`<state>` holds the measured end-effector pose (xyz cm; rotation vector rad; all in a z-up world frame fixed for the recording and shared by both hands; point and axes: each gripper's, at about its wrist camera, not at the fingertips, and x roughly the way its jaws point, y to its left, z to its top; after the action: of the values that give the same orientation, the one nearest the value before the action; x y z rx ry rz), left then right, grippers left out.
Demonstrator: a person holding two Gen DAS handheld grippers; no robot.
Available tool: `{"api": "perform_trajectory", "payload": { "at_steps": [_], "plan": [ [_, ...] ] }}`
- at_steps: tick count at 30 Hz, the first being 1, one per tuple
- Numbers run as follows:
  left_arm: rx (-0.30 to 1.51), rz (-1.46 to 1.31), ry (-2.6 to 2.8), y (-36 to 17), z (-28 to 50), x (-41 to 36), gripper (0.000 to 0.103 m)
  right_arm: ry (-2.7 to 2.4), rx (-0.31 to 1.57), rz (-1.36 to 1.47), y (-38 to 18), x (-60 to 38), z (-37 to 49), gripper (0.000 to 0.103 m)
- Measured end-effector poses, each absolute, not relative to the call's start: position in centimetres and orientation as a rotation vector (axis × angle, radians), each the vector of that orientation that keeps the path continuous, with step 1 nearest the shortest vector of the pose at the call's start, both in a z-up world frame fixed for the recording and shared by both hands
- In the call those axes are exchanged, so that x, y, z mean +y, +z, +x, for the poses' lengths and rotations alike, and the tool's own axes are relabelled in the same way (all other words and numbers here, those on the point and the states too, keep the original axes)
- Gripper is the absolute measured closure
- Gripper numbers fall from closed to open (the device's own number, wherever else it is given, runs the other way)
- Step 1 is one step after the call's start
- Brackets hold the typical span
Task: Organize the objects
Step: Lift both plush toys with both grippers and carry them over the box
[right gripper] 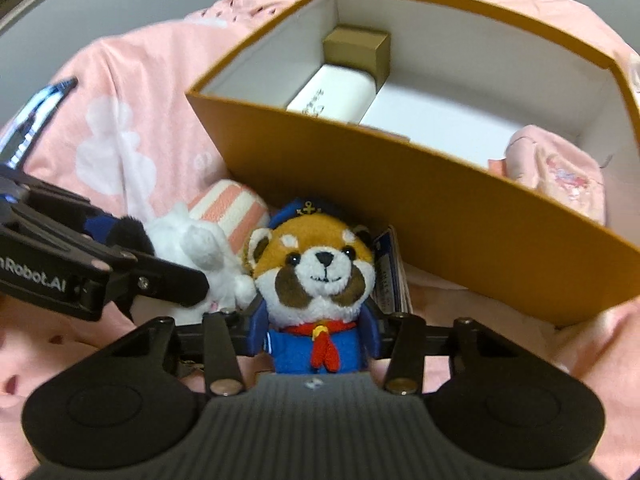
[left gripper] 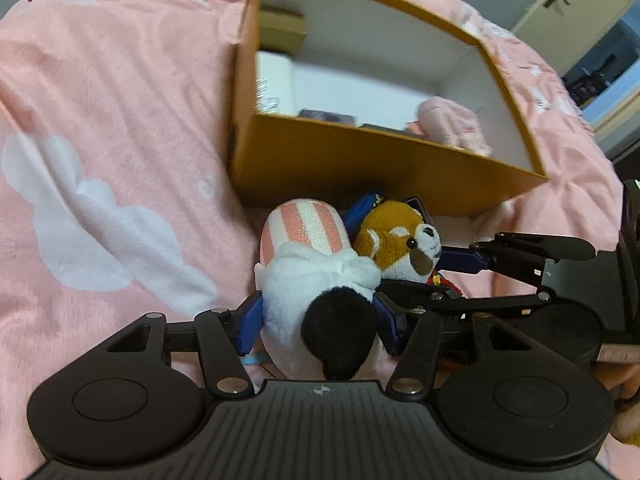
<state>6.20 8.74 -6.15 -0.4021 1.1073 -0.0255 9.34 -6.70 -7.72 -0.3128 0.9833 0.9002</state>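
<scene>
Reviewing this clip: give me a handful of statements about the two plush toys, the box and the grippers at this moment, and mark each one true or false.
1. The red panda plush in a sailor outfit sits between the fingers of the right gripper. True.
2. The orange box is empty. False: it holds a small brown box, a white box and a pink pouch, among other things.
3. The white plush with a black patch lies between the fingers of the left gripper. True.
4. Both plush toys are already inside the orange box. False: they lie on the pink blanket just in front of its near wall.
5. The orange box is closed with a lid. False: its top is open.
</scene>
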Motion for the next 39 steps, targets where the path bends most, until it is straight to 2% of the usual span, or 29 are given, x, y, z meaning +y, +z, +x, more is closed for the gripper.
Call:
{"api": "perform_trajectory", "payload": {
  "at_steps": [12,22,30,39],
  "plan": [
    [0.891,-0.421,-0.181,1.1,4.9,7.8,0.038,0.887,0.913,-0.075,-0.5,-12.3,9.9,0.054],
    [0.753,-0.434,-0.176,4.6,8.5,8.8,0.038,0.868,0.843,0.141,4.7,-14.0,13.7,0.054],
    [0.731,-0.447,-0.153,3.3,14.6,10.2,0.038,0.765,0.838,0.198,4.4,-11.3,19.1,0.053],
    [0.833,-0.484,-0.102,-1.9,20.1,11.4,0.038,0.666,0.953,0.163,-0.9,-7.8,25.2,0.053]
  ]
}}
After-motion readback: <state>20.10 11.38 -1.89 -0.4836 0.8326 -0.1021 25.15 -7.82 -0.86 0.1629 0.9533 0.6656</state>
